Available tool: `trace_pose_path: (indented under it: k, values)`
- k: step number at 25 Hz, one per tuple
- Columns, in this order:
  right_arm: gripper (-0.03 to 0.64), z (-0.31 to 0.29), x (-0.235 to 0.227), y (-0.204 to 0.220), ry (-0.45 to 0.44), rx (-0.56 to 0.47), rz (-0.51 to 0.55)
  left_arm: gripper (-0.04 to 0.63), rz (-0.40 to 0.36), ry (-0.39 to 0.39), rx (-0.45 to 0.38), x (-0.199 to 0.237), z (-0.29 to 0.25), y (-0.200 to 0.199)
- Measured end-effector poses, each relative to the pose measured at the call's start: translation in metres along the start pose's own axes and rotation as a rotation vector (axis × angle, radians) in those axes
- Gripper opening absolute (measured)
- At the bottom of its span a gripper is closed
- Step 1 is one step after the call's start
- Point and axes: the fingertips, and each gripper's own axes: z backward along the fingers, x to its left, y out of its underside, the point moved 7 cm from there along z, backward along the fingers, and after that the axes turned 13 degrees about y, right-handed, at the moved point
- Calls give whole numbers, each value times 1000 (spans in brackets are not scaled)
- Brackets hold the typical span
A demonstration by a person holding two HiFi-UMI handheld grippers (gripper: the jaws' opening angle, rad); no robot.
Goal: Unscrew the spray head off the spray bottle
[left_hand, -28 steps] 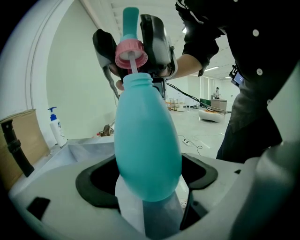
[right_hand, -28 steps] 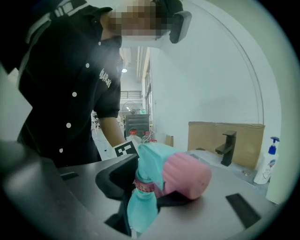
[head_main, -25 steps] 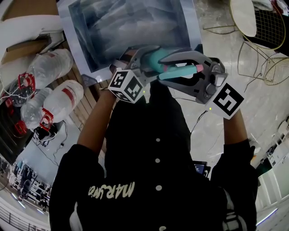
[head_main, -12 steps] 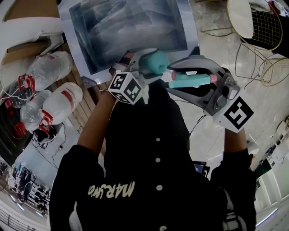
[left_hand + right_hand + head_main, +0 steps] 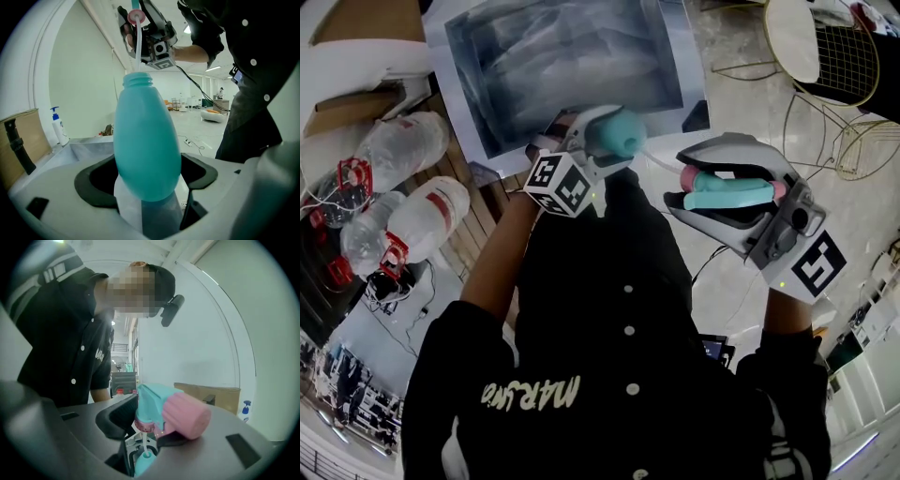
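The teal spray bottle (image 5: 146, 145) stands upright in my left gripper (image 5: 149, 206), which is shut on its lower body; its threaded neck is bare. In the head view the bottle (image 5: 617, 131) shows at centre top in that gripper (image 5: 598, 141). My right gripper (image 5: 712, 192) is shut on the teal and pink spray head (image 5: 727, 189), lifted off to the right of the bottle. A clear dip tube (image 5: 138, 44) still runs from the head down into the bottle's neck. In the right gripper view the spray head (image 5: 171, 416) sits between the jaws of that gripper (image 5: 154, 425).
Several clear plastic bottles with red spray heads (image 5: 412, 211) lie at the left. A large grey-blue sheet (image 5: 572, 61) lies ahead. A wire chair (image 5: 825, 47) stands at the upper right. A white and blue pump bottle (image 5: 58, 126) stands at the far left in the left gripper view.
My right gripper has moved right and away from the bottle with the spray head in it, drawing the dip tube out. The left gripper and bottle have stayed put.
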Motion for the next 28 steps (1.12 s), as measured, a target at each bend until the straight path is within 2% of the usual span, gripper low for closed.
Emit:
trace_pose_path:
  k: [9,20,28]
  values:
    - [152,18,-9,-21,82,-50,-2,407,6,-17,-7,-2,-1,-3]
    - [152,20,-10,-22,123,-64,0,408,18,-29,-11,-5,10,-1]
    - [152,31,-23,-32,233,-97,-48,407,29,-65,-38,-16,54,-7]
